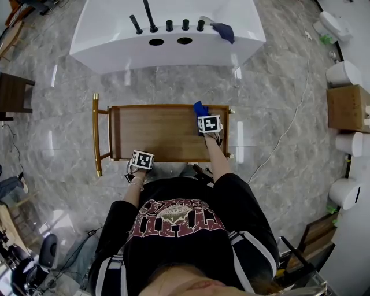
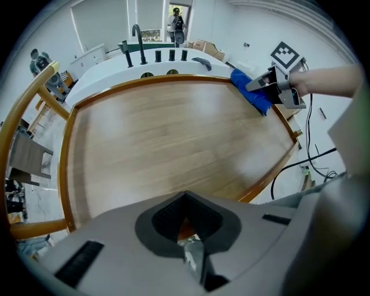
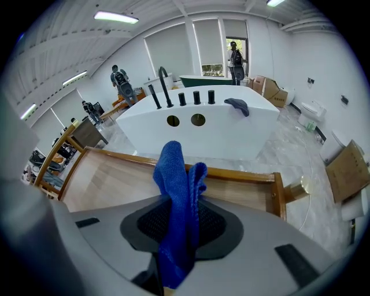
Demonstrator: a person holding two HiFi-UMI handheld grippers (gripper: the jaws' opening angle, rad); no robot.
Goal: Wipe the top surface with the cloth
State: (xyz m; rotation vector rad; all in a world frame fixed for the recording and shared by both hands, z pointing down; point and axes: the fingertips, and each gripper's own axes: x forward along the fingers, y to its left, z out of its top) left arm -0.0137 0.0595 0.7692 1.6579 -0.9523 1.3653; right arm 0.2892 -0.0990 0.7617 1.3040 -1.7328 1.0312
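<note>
A wooden cart top (image 1: pixel 156 133) with a raised gold-brown rim stands in front of me. My right gripper (image 1: pixel 203 115) is over its far right corner, shut on a blue cloth (image 1: pixel 200 108). In the right gripper view the cloth (image 3: pixel 178 191) stands up out of the closed jaws (image 3: pixel 179 225), above the wood (image 3: pixel 110 182). The left gripper view shows that cloth (image 2: pixel 250 92) touching the far right rim, under the right gripper (image 2: pixel 272 87). My left gripper (image 1: pixel 142 156) sits at the cart's front rim, shut (image 2: pixel 185 217), with only a sliver of brown wood showing between its pads.
A white bathtub (image 1: pixel 115 40) with black taps (image 1: pixel 151 17) stands just beyond the cart, with a dark cloth (image 1: pixel 223 30) on its ledge. A cardboard box (image 1: pixel 347 107) and white toilets (image 1: pixel 342 74) line the right wall. A cable (image 1: pixel 283 133) crosses the floor. People stand far off.
</note>
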